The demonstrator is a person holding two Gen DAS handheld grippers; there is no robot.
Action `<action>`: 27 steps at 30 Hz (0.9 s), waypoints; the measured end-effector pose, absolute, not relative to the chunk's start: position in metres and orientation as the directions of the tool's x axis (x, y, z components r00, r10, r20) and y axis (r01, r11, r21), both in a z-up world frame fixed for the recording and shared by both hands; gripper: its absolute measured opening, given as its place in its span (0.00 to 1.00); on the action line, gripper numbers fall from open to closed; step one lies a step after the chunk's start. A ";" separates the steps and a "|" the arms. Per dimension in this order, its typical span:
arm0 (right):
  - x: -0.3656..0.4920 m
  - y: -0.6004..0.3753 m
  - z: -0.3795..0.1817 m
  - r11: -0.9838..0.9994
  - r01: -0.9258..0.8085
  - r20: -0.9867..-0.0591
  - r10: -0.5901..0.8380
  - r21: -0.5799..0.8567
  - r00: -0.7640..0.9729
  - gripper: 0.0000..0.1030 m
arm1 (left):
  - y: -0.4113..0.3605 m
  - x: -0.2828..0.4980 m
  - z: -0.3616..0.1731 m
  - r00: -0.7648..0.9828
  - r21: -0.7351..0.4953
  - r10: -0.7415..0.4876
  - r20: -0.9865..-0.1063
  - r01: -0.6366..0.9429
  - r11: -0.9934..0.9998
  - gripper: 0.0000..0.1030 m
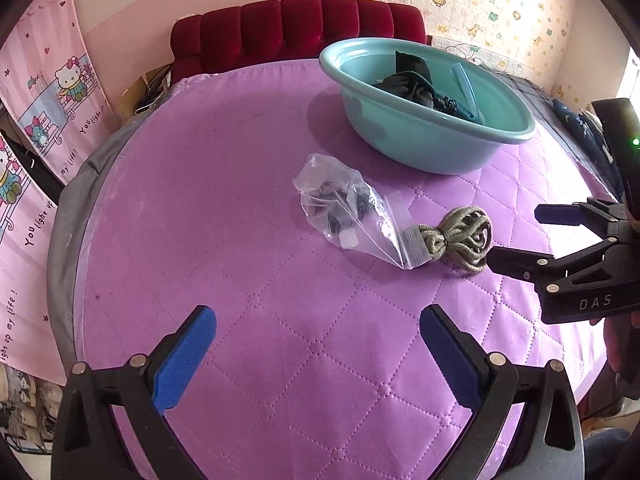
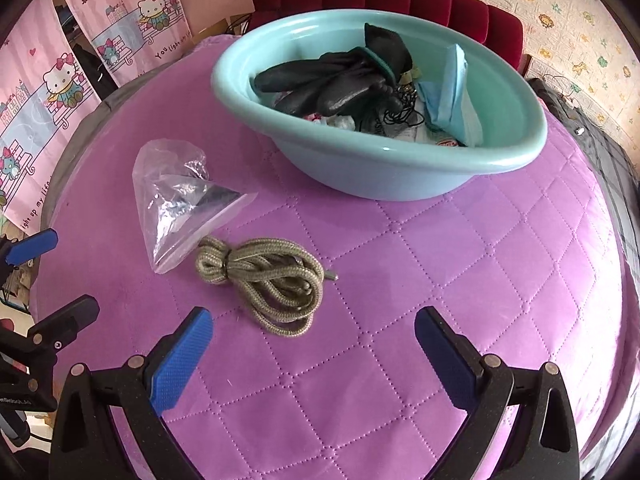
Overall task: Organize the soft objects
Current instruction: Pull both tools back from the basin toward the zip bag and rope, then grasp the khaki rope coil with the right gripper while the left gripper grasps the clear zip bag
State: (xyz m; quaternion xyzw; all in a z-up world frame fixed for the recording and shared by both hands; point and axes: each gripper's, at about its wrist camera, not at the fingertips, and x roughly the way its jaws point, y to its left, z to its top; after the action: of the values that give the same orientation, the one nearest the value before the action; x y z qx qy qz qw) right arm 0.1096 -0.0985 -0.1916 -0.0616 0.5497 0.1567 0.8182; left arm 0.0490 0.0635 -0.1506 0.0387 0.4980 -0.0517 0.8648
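A coiled olive-grey rope (image 2: 268, 280) lies on the purple quilted bed, just in front of my open, empty right gripper (image 2: 314, 330). In the left wrist view the rope (image 1: 460, 236) sits right next to the right gripper (image 1: 516, 238). A clear zip bag (image 1: 352, 212) with dark bits inside lies left of the rope, touching it; it also shows in the right wrist view (image 2: 180, 200). My left gripper (image 1: 318, 332) is open and empty, short of the bag. A teal basin (image 2: 520, 160) behind holds black gloves (image 2: 340, 76) and blue cloth.
The purple quilt (image 1: 240, 200) covers a bed with a red tufted headboard (image 1: 296, 28). Pink cartoon curtains (image 1: 40, 120) hang at the left. The teal basin (image 1: 400, 148) stands at the back right of the bed. Dark bedding lies beyond the right edge.
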 end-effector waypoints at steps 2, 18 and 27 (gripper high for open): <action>0.114 -0.095 -0.199 0.941 -0.332 -0.927 0.182 0.067 0.328 1.00 | 0.064 0.050 -0.153 0.491 0.017 -0.047 -0.870 0.125 0.992 1.00; 0.140 -0.065 -0.227 0.910 -0.408 -0.944 0.194 0.073 0.266 0.71 | 0.077 0.061 -0.162 0.467 -0.001 -0.043 -0.883 0.091 0.996 1.00; 0.138 -0.061 -0.220 0.906 -0.408 -0.935 0.238 0.116 0.262 0.18 | 0.075 0.067 -0.167 0.454 0.001 -0.046 -0.890 0.103 0.995 1.00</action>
State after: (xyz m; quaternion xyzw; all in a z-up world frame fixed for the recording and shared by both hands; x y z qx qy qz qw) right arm 0.1384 -0.0610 -0.2205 -0.0742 0.5722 0.2041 0.7909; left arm 0.0667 0.0750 -0.1669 0.0272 0.5206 -0.0436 0.8522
